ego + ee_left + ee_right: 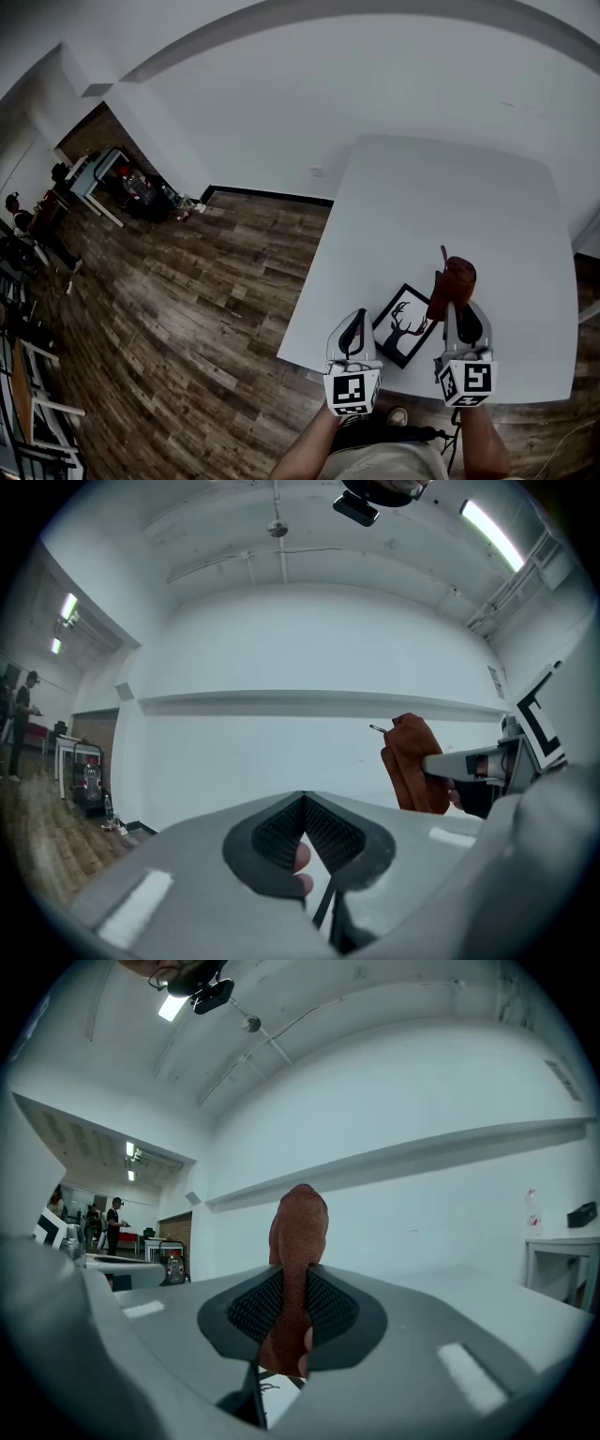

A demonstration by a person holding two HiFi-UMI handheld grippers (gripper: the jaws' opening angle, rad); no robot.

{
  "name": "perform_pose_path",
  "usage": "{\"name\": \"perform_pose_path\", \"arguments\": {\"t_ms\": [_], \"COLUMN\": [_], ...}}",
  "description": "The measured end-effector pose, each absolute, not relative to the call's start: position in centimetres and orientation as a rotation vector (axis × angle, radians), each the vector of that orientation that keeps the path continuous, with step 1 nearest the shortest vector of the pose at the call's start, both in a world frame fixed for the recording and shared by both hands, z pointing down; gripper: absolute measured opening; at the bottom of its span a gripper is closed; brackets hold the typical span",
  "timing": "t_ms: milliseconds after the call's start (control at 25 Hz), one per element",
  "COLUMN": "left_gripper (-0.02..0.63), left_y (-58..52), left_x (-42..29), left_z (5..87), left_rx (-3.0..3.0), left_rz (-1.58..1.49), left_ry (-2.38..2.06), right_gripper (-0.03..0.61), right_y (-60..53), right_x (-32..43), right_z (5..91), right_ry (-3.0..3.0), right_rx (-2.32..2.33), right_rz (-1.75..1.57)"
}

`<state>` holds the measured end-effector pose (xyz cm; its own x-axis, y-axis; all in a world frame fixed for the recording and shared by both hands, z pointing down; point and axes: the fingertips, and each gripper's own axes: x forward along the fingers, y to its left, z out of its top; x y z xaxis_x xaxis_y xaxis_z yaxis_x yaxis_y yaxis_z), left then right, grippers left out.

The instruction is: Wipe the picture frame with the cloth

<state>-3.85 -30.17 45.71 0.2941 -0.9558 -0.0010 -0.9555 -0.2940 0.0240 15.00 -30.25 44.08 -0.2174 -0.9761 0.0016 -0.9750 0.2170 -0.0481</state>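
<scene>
1. The right gripper (298, 1283) has its fingers (246, 1312) squeezed tight on the red-brown cloth (298, 1232). The cloth sticks out past the tips in a bunch.
2. The left gripper (305, 803) has its fingers (277, 834) closed together. Nothing is between them.
3. The picture frame (403, 325), with a deer on it, lies flat on the white tabletop (450, 206). It sits between the two grippers, just beside the left fingers, and lower and to the left of the right fingers.
4. The cloth looks lifted off the frame, not touching it. So I think the step now is bringing the cloth to the frame, and the wiping is not yet going.
5. Next, the right fingers should go down and left until the cloth lies on the frame, then rub across it. The frame is near the tabletop's edge, so the left fingers may need to hold it so it does not slide.
</scene>
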Motion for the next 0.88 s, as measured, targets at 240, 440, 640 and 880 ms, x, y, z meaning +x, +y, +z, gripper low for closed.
{"name": "perform_pose_path", "arguments": {"t_ms": [240, 440, 640, 880], "left_gripper": [0.0, 0.0, 0.0, 0.0], "left_y": [-30.35, -30.45, -30.55, -30.58], "left_x": [-4.03, -4.2, -4.26, -4.2], "left_z": [45.51, 45.16, 45.63, 44.8], "left_rx": [2.52, 2.521, 2.516, 2.53], "left_rz": [-0.022, -0.031, -0.02, -0.03], "left_ry": [-1.865, -1.874, -1.864, -1.878], "right_gripper": [0.089, 0.089, 0.089, 0.089], "right_y": [-30.31, -30.37, -30.55, -30.58], "right_x": [14.74, 14.73, 14.72, 14.64], "right_z": [43.94, 44.05, 44.29, 44.27], "right_ry": [2.431, 2.427, 2.422, 2.43], "right_rx": [-1.948, -1.95, -1.955, -1.955], "right_rz": [-0.027, -0.022, -0.02, -0.023]}}
